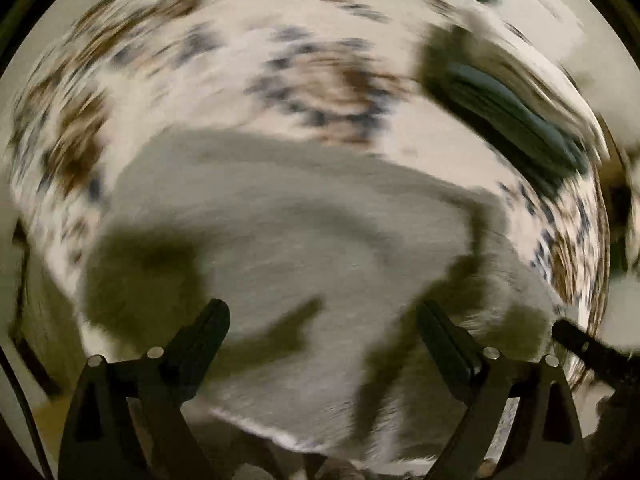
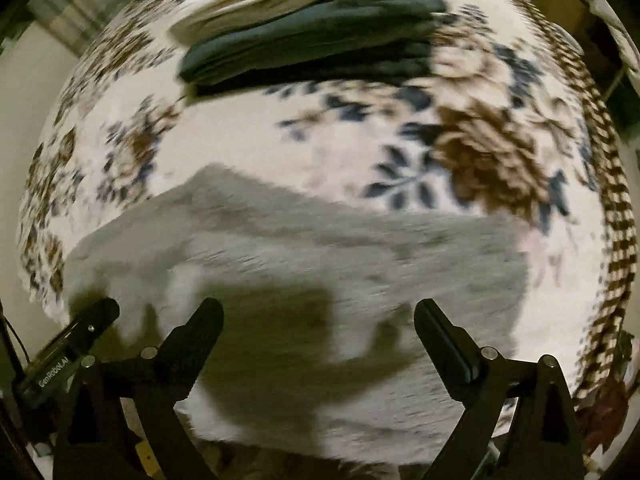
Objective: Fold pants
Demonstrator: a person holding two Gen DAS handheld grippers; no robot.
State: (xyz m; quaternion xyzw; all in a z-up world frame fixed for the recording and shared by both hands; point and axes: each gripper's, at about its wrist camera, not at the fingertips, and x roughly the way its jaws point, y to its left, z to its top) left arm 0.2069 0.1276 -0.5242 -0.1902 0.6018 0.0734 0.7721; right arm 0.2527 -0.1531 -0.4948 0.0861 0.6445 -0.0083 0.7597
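Left wrist view: the left gripper (image 1: 322,320) hangs above the grey pants (image 1: 280,240), its 2 fingers spread wide with nothing between them. The pants lie as a folded grey slab on the floral blanket (image 1: 224,60), and the picture is smeared by motion. A stack of folded clothes (image 1: 516,108) sits beyond them. The tip of the other tool pokes in at the right edge. One likely risk: with no grip on the cloth, a finger dragging across the top layer could pull the fold open.

Right wrist view: the right gripper (image 2: 319,316) is also wide apart and empty over the pants (image 2: 320,256), which sit near the blanket's (image 2: 248,128) front edge. The folded clothes (image 2: 312,40) lie well behind. The left tool sits just beside at the lower left, so the 2 could clash, and a nudge forward might slide the pants off the edge.
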